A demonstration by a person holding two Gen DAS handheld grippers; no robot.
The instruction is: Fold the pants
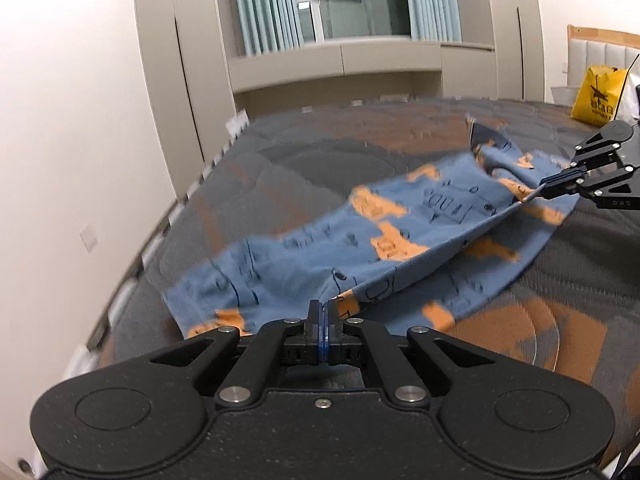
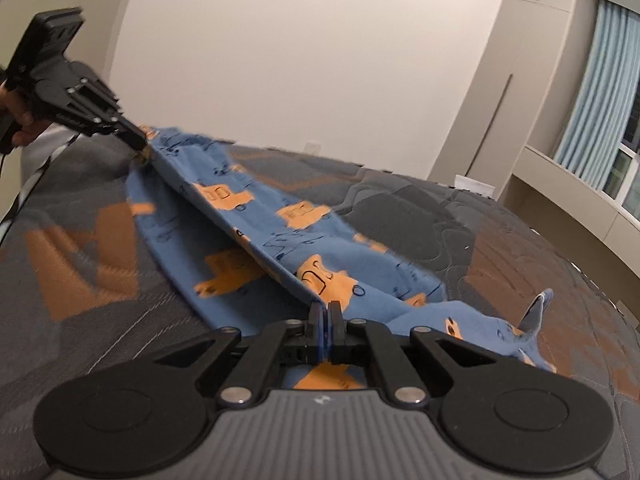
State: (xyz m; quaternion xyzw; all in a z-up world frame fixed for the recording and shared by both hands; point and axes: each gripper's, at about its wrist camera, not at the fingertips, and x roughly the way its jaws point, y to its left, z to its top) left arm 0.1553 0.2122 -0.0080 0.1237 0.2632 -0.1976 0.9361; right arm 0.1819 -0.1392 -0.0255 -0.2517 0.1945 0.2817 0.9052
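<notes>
The pants, blue with orange blocks and dark line drawings, lie across the middle of the bed, on a grey and orange quilted cover. One long edge of the cloth is lifted off the cover and stretched in a straight taut line between the two hand-held grippers; the layer below rests flat on the bed.

Left hand-held gripper: jaws fully closed, pinching the raised edge of the pants at the near end of the garment as seen from its own camera. In the right wrist view the same hand-held gripper sits at far left, with part of a hand on its grip.

Right hand-held gripper: jaws fully closed, pinching the raised edge at the other end. In the left wrist view it enters from the right side, its fingertips clamped on the cloth.

Beyond the right hand-held gripper a loose part of the pants is bunched, with one point standing up from the cover.

At the far right of the bed stands a yellow bag, near a padded headboard. A window with pale blue curtains lies beyond the far side of the bed.
</notes>
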